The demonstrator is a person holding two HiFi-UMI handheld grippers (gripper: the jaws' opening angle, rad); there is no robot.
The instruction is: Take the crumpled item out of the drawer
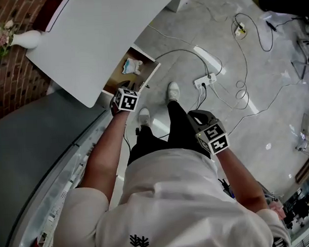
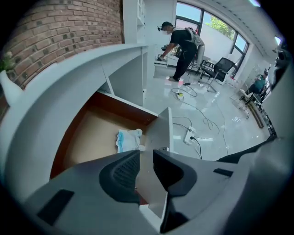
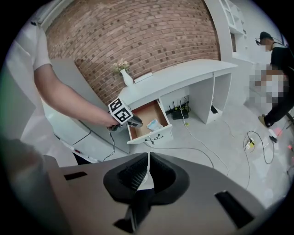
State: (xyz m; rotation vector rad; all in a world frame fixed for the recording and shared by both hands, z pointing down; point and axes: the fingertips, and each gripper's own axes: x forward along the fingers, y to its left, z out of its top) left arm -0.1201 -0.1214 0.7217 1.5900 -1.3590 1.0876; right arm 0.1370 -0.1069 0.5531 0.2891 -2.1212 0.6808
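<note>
The drawer point(image 1: 151, 70) under the white desk stands pulled out. In it lies the crumpled item point(image 1: 132, 66), a white and light-blue wad, also visible in the left gripper view point(image 2: 127, 140) and small in the right gripper view point(image 3: 155, 125). My left gripper point(image 1: 124, 100) hovers at the drawer's near corner. Its jaws point(image 2: 146, 172) are open by a narrow gap, with the drawer's front panel point(image 2: 161, 133) seen past them and nothing held. My right gripper point(image 1: 210, 133) hangs back over the floor, away from the drawer, and its jaws point(image 3: 148, 172) are shut on nothing.
The white desk top point(image 1: 91, 36) overhangs the drawer's back. A white vase point(image 1: 27, 39) stands at its left end. A power strip point(image 1: 205, 81) and cables lie on the floor to the right. A grey surface point(image 1: 34, 150) runs along my left. Another person point(image 2: 181, 43) stands far off.
</note>
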